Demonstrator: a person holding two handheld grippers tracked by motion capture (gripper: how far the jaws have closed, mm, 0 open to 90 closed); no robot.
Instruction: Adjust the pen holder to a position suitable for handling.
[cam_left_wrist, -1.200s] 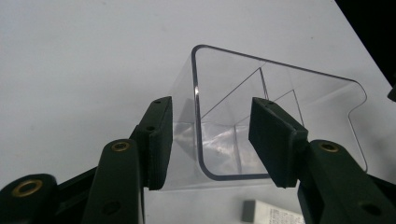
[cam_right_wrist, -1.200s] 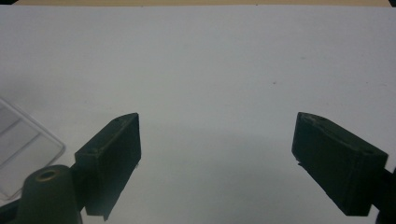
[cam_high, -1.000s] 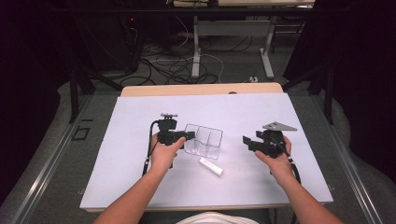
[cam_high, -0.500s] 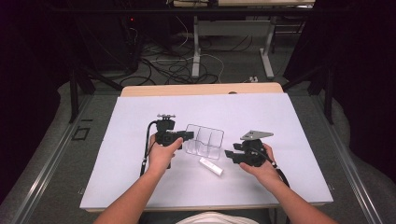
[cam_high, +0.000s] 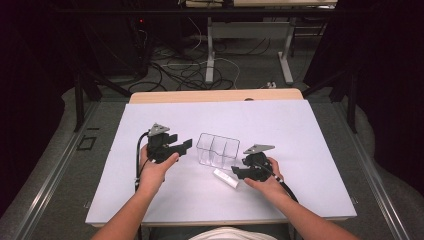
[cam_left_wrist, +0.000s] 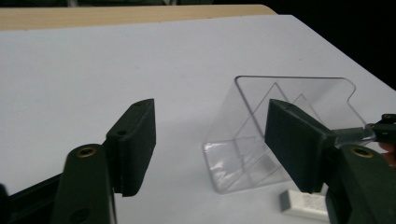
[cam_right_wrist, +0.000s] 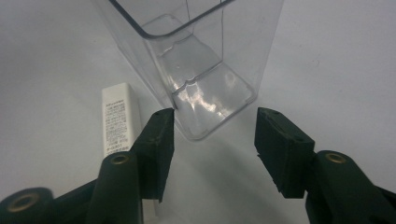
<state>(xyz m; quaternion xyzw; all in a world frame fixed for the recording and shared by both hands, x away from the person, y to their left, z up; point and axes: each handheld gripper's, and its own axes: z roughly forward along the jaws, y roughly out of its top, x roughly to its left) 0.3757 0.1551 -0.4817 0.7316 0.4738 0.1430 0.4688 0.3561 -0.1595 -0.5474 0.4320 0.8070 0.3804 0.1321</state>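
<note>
Left gripper (cam_high: 186, 145) has drawn back from the clear organizer (cam_high: 218, 150), jaws just opening, empty; eraser (cam_right_wrist: 120, 122) print unreadable.

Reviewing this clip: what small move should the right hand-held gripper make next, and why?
Probably shift sideways toward the small white rectangular eraser-like block and lower over it. The right hand-held gripper stands open with nothing between its pads, aimed at the clear plastic divided container, while the block lies flat on the white table beside its jaw.

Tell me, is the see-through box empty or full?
Empty. The clear box stands upright with bare compartments; the white eraser lies outside it on the table.
</note>
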